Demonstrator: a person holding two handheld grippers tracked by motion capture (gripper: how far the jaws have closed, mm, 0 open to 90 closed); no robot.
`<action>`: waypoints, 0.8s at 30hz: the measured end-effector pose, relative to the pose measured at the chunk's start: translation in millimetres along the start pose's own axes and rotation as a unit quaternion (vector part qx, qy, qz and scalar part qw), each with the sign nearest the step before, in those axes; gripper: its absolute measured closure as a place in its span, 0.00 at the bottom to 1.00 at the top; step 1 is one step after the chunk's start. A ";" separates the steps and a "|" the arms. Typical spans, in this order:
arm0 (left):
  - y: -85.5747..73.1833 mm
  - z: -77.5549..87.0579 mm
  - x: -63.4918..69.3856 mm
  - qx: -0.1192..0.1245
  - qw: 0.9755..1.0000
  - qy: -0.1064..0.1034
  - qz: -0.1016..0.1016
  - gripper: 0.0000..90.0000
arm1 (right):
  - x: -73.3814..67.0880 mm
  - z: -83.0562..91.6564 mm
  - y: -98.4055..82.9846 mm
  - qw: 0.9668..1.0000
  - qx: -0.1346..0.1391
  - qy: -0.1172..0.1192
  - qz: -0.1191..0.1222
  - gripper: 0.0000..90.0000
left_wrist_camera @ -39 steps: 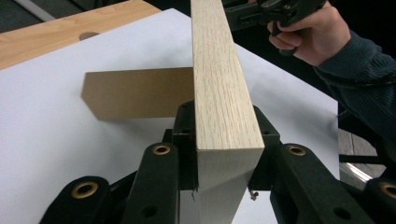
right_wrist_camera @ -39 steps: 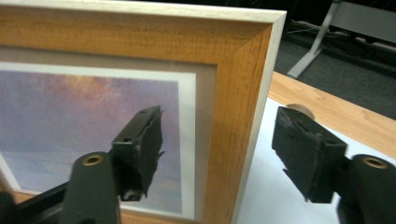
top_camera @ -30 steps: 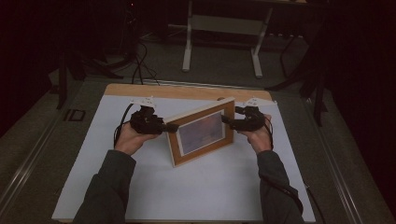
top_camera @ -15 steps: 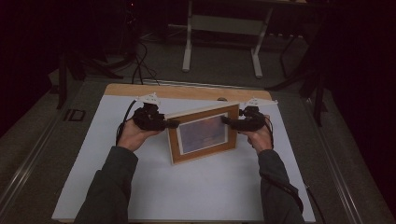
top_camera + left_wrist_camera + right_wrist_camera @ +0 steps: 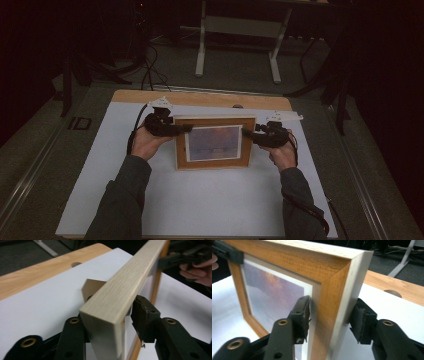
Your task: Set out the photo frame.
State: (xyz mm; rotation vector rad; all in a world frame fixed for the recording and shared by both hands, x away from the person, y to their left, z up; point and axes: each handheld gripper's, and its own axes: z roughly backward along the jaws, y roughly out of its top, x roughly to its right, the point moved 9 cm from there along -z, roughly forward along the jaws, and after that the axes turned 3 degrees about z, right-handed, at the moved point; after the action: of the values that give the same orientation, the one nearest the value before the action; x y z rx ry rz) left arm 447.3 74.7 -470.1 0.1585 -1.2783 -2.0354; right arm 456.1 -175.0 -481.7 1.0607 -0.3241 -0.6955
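One frame (image 5: 214,144) stands upright on the worktop (image 5: 200,200), near its far middle, picture side toward the person. It holds one picture, a hazy purple and orange scene behind a pale mat, inside a wooden border.

Two claws are at it, one per side. The left claw (image 5: 186,128) sits at the frame's upper left edge. In the left gripper view (image 5: 110,322) its two jaws straddle the frame's pale edge; the jaws have just been opening, with the frame between them. The jaw on the picture side stands a little off the wood, so the pads do not look pressed on. One brown card flap, part of the frame's back, shows behind the edge in that view.

The right claw (image 5: 246,134) sits at the frame's right edge. In the right gripper view (image 5: 329,320) its two jaws bracket the corner: one pad lies against the mat on the picture side, the other stands just beside the pale back edge. These jaws have just been closing, with the frame between them; whether both pads press on the wood I cannot tell for sure.

Two hands hold the claws, two dark sleeves come in from the near edge. One white sheet covers most of the worktop, leaving one strip of bare wood at the far side, with one round hole (image 5: 238,106) in it. One pale stand (image 5: 239,30) is on the floor beyond.
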 end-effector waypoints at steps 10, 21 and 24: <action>0.6 0.0 -6.0 0.007 1.000 0.029 0.009 0.51 | -7.0 3.3 -4.5 1.000 0.007 -0.004 0.000 0.65; -0.4 6.4 -5.1 0.017 0.999 0.024 0.028 0.50 | -4.1 5.7 -6.0 1.000 0.007 -0.012 -0.004 0.58; 0.0 10.4 -4.7 0.023 0.999 0.021 0.030 0.50 | -3.5 6.9 -8.2 1.000 0.002 -0.012 -0.004 0.55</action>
State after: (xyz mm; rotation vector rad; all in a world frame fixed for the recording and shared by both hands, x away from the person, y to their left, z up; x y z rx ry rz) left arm 446.1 85.4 -466.1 0.1817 -1.2878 -1.9434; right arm 446.7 -180.0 -485.4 1.0577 -0.3420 -0.7166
